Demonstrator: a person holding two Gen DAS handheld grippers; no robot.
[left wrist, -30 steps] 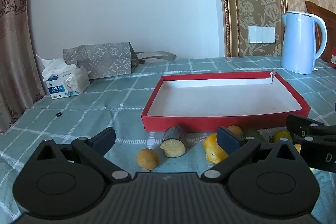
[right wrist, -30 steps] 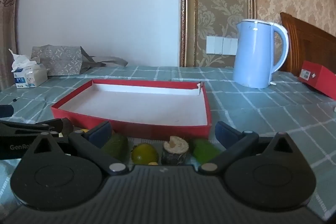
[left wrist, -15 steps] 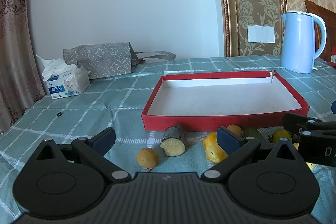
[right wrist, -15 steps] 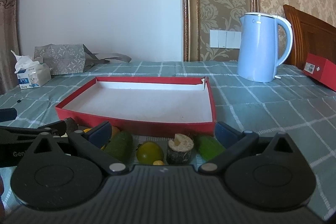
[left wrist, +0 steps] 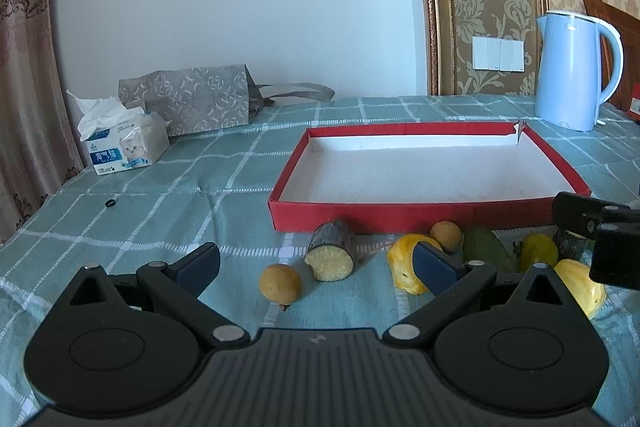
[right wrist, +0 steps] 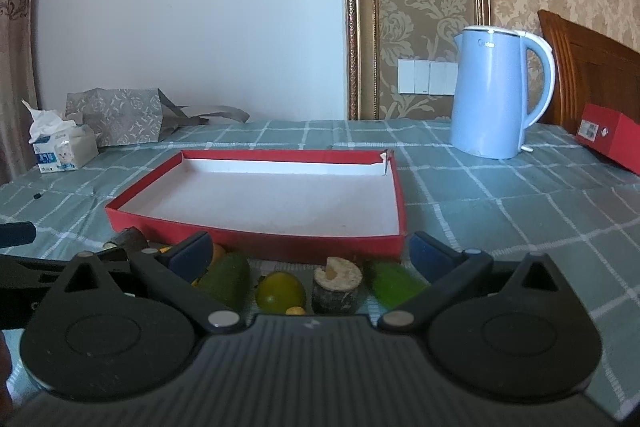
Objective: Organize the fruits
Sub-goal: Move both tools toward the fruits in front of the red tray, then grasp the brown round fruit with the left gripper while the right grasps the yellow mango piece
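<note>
A shallow red tray (left wrist: 400, 217) (right wrist: 280, 245) with a white floor lies on the checked cloth, nothing in it. Fruit lies in a row along its near wall. In the left wrist view I see a small brown round fruit (left wrist: 280, 283), a dark-skinned cut piece (left wrist: 331, 255), a yellow fruit (left wrist: 402, 263) and a green one (left wrist: 482, 247). My left gripper (left wrist: 316, 265) is open just short of them. In the right wrist view a green fruit (right wrist: 226, 281), a yellow-green round one (right wrist: 280, 291), a cut stub (right wrist: 338, 285) and another green piece (right wrist: 390, 283) lie between the fingers of my open right gripper (right wrist: 310, 255).
A blue kettle (right wrist: 496, 93) stands behind the tray on the right, with a red box (right wrist: 612, 135) beyond it. A tissue box (left wrist: 124, 143) and a grey patterned bag (left wrist: 188, 103) sit at the back left. A small black ring (left wrist: 111, 203) lies on the cloth.
Both grippers have drawn back and risen slightly, so more of the fruit row shows in each view. Nothing was grasped; fingers stay open.
</note>
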